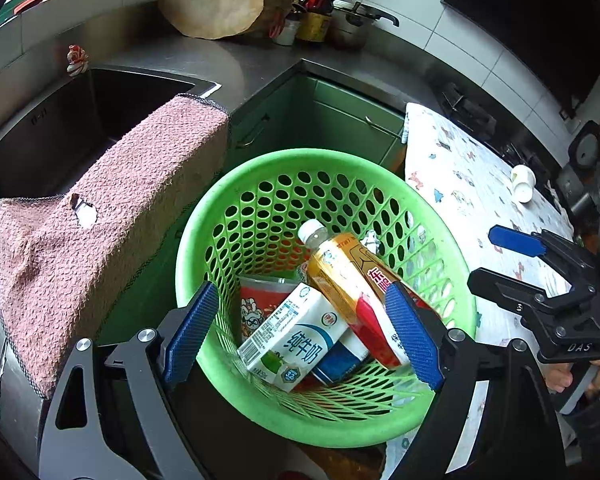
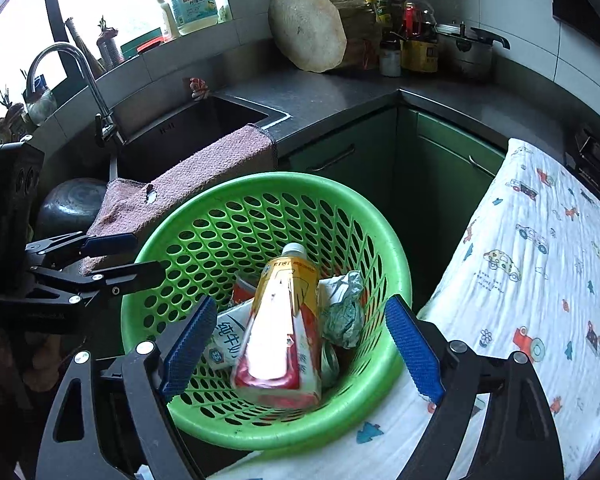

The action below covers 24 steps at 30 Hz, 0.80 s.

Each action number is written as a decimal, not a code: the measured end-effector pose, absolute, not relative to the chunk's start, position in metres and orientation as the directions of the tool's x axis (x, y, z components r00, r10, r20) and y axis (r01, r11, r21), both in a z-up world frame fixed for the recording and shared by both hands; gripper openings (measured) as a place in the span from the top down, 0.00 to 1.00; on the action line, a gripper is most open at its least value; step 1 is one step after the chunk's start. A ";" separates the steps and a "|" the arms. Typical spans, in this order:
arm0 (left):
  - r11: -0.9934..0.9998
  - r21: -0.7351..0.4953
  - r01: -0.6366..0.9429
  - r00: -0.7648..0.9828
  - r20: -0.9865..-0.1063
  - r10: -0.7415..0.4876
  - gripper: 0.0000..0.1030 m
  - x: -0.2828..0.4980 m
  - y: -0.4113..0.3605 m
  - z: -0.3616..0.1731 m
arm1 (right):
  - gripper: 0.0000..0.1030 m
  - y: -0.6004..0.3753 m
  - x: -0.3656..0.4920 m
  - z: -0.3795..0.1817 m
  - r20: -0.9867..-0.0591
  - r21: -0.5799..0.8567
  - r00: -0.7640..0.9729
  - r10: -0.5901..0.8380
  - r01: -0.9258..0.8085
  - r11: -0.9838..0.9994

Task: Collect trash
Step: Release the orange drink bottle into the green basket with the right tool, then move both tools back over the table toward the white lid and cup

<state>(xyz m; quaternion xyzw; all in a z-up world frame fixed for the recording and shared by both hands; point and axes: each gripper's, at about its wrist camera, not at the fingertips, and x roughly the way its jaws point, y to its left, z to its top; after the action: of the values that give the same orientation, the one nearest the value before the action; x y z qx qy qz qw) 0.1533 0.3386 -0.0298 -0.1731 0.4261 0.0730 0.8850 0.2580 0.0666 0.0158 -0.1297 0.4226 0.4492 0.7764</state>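
A green perforated basket (image 1: 260,184) (image 2: 220,200) holds the trash. Inside lie a yellow and red drink bottle (image 1: 348,276) (image 2: 280,336), a white milk carton (image 1: 296,340) (image 2: 228,340), a red cup (image 1: 260,300) and a crumpled wrapper (image 2: 344,312). My left gripper (image 1: 300,336) is open and empty above the basket's near rim. My right gripper (image 2: 300,344) is open and empty above the basket; it also shows in the left wrist view (image 1: 496,256). The left gripper shows at the left of the right wrist view (image 2: 128,256).
A pink towel (image 1: 112,216) (image 2: 204,172) hangs over the sink (image 1: 60,120) edge at the left. A table with a patterned white cloth (image 1: 460,184) (image 2: 540,280) is at the right, with a small white cup (image 1: 523,182) on it. Steel counter (image 2: 320,96) with a chopping block (image 2: 312,28), bottles and a pot behind.
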 end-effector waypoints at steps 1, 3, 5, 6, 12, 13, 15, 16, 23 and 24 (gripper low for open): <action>0.932 -0.241 -0.272 0.627 -0.779 -0.018 0.18 0.154 0.336 -0.028 | 0.19 0.061 0.257 0.017 -0.772 0.178 0.242 0.588 -0.805 0.566; 0.935 -0.237 -0.263 0.629 -0.777 -0.020 0.18 0.155 0.330 -0.025 | 0.19 0.049 0.256 0.019 -0.768 0.178 0.253 0.589 -0.798 0.575; 0.939 -0.235 -0.251 0.632 -0.774 -0.025 0.17 0.157 0.323 -0.022 | 0.19 0.034 0.255 0.021 -0.764 0.170 0.272 0.585 -0.790 0.589; 0.942 -0.230 -0.244 0.633 -0.774 -0.025 0.17 0.157 0.318 -0.021 | 0.18 0.025 0.254 0.022 -0.763 0.162 0.286 0.580 -0.784 0.600; 0.952 -0.228 -0.204 0.638 -0.769 -0.047 0.16 0.164 0.294 -0.015 | 0.15 -0.041 0.260 0.023 -0.763 0.154 0.350 0.544 -0.718 0.679; 0.953 -0.228 -0.198 0.638 -0.768 -0.051 0.16 0.166 0.290 -0.015 | 0.14 -0.053 0.262 0.022 -0.766 0.148 0.363 0.530 -0.703 0.695; 0.955 -0.234 -0.181 0.641 -0.765 -0.066 0.15 0.169 0.280 -0.013 | 0.13 -0.079 0.267 0.022 -0.770 0.133 0.394 0.502 -0.670 0.730; 0.956 -0.235 -0.173 0.641 -0.764 -0.071 0.14 0.171 0.275 -0.012 | 0.13 -0.091 0.270 0.022 -0.772 0.127 0.407 0.488 -0.654 0.745; 0.965 -0.237 -0.114 0.636 -0.764 -0.113 0.13 0.186 0.240 -0.012 | 0.10 -0.179 0.294 0.014 -0.788 0.073 0.487 0.377 -0.534 0.842; 0.965 -0.237 -0.108 0.634 -0.764 -0.117 0.12 0.188 0.236 -0.012 | 0.10 -0.191 0.298 0.012 -0.790 0.063 0.498 0.358 -0.515 0.855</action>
<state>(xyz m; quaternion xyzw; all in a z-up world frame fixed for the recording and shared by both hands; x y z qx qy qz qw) 0.1879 0.2360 -0.0116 -0.1314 0.4276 -0.0026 0.8944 0.2976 -0.1907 0.0116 -0.0909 0.4321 0.2538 0.8606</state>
